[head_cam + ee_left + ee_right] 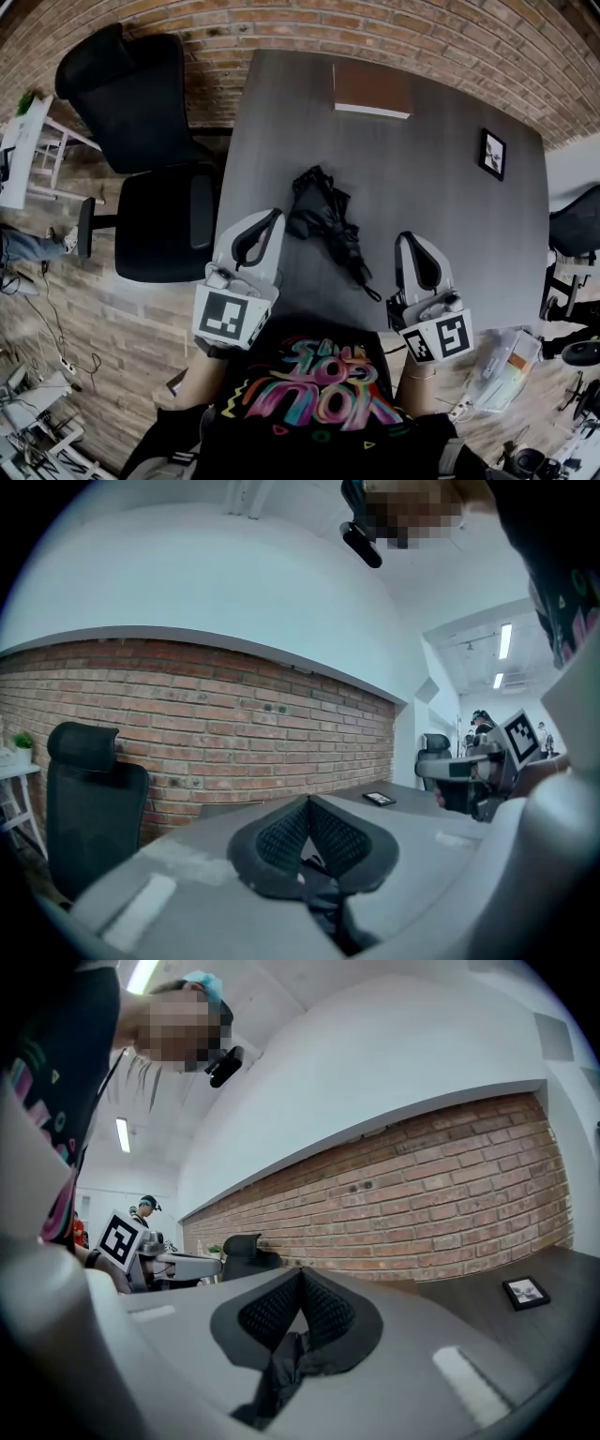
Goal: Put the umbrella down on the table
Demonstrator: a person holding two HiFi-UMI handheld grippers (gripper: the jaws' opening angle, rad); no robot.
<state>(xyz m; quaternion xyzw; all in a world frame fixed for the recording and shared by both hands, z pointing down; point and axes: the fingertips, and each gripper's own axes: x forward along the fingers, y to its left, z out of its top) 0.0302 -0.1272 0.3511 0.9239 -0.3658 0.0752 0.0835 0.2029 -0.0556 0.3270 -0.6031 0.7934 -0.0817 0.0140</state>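
My left gripper (309,806) is closed tip to tip, gripping nothing. My right gripper (300,1277) is closed too. Dark crumpled fabric (279,1365) shows below its pads; I can't tell if it's pinched. Between them the folded black umbrella (323,217) lies on the grey table (441,197), just beside the left tips.

I saw the umbrella (323,220) between left tong (277,217) and right tong (405,238): matt black cloth, crumpled. Table (450,187) under them looked smooth, dull grey; wall (422,37) beyond was rough brick.
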